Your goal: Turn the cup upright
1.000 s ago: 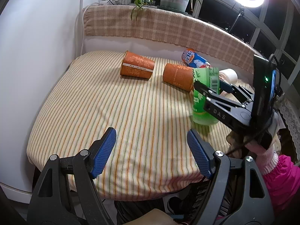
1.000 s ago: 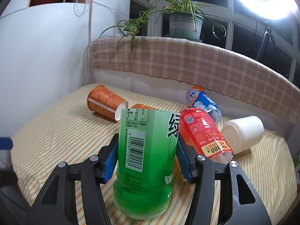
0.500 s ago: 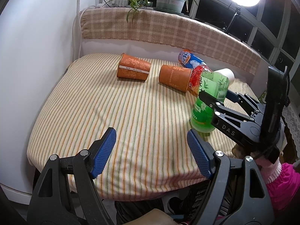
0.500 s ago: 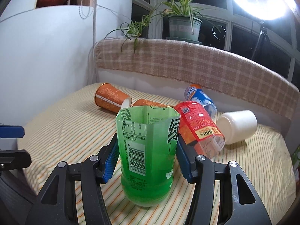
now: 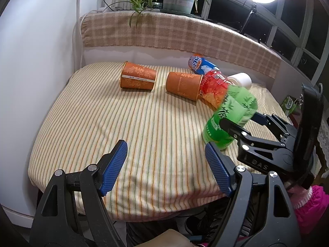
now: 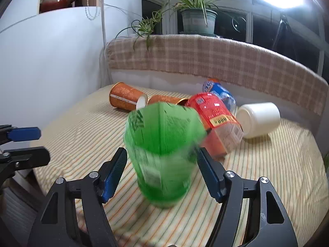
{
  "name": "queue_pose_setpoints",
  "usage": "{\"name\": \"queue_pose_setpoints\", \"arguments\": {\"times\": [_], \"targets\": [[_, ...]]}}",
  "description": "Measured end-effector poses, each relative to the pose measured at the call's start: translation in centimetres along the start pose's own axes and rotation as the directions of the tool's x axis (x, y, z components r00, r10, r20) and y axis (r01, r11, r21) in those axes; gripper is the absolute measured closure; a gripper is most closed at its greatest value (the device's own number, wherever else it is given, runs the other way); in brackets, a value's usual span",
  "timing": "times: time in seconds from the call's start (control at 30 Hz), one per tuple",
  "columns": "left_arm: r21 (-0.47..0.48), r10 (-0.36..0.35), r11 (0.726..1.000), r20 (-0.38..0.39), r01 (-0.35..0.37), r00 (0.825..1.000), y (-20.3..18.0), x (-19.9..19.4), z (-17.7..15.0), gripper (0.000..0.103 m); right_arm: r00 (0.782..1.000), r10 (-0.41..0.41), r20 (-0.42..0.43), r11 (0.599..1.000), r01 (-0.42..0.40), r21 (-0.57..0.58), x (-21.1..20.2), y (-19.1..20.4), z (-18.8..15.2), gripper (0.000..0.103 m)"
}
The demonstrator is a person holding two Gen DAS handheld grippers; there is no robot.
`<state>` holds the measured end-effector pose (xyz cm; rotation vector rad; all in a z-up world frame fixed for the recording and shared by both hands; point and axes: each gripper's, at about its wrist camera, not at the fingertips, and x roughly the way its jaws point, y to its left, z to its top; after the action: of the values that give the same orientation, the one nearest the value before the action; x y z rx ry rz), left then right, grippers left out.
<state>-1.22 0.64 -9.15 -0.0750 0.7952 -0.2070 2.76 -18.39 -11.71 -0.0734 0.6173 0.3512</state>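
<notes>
A green plastic cup [image 6: 162,154] stands open end up on the striped tablecloth [image 6: 267,185], leaning slightly and blurred. My right gripper [image 6: 161,173] is open, with a gap between each pad and the cup's sides. In the left wrist view the cup [image 5: 230,115] tilts between the right gripper's fingers [image 5: 232,127]. My left gripper [image 5: 166,164] is open and empty over the table's near edge.
Two orange paper cups [image 5: 137,78] [image 5: 184,85] lie on their sides at the back. A red bottle cup [image 6: 213,121], a blue one [image 6: 220,92] and a white cup [image 6: 258,119] lie at the back right. A plaid cloth covers the ledge behind.
My right gripper has opened and let go of the green cup, which now stands on the cloth and wobbles. The right gripper has pulled back a little. The left gripper stays open.
</notes>
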Motion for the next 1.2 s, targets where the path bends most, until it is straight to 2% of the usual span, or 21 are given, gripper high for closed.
{"name": "queue_pose_setpoints", "arguments": {"times": [0.1, 0.2, 0.33, 0.37, 0.47, 0.6, 0.67, 0.73, 0.87, 1.2], "targets": [[0.016, -0.005, 1.0, 0.034, 0.004, 0.999, -0.5, -0.6, -0.1, 0.023, 1.0, 0.015, -0.009, 1.0, -0.015, 0.023, -1.5, -0.3, -0.4, 0.033], [0.026, -0.012, 1.0, 0.101, 0.01, 0.995, -1.1, -1.6, -0.1, 0.023, 1.0, 0.007, -0.002, 0.998, -0.007, 0.061, -3.3, -0.9, -0.6, 0.032], [0.057, 0.0, 0.998, 0.203, -0.012, 0.979, -2.2, -3.1, 0.0, 0.021, 0.997, -0.07, 0.016, 0.991, 0.068, 0.117, -6.1, -2.1, -1.0, 0.032], [0.067, 0.002, 0.998, 0.225, -0.018, 0.974, -2.5, -3.4, 0.0, 0.016, 0.996, -0.092, 0.019, 0.988, 0.089, 0.125, -6.6, -2.3, -1.1, 0.032], [0.087, -0.011, 0.996, 0.28, -0.014, 0.96, -3.3, -4.3, 0.0, 0.012, 0.987, -0.156, 0.04, 0.977, 0.148, 0.156, -8.3, -3.0, -1.1, 0.032], [0.111, -0.006, 0.993, 0.336, -0.033, 0.942, -4.3, -5.4, -0.1, 0.01, 0.961, -0.258, 0.101, 0.955, 0.238, 0.178, -10.9, -3.6, -0.9, 0.031], [0.116, -0.004, 0.992, 0.362, -0.041, 0.932, -4.6, -5.9, -0.2, 0.004, 0.943, -0.304, 0.133, 0.942, 0.276, 0.19, -12.0, -3.7, -0.5, 0.022], [0.119, -0.003, 0.992, 0.394, -0.048, 0.919, -4.8, -6.4, -0.3, 0.0, 0.923, -0.346, 0.168, 0.928, 0.311, 0.203, -13.0, -3.7, -0.3, 0.022], [0.129, 0.022, 0.988, 0.438, -0.087, 0.898, -5.3, -7.2, -0.6, 0.0, 0.896, -0.396, 0.201, 0.911, 0.356, 0.209, -14.1, -3.8, 0.0, 0.021], [0.124, 0.035, 0.987, 0.453, -0.102, 0.891, -5.3, -7.6, -0.8, 0.0, 0.858, -0.458, 0.235, 0.883, 0.408, 0.233, -15.1, -3.9, -0.1, 0.018]]}}
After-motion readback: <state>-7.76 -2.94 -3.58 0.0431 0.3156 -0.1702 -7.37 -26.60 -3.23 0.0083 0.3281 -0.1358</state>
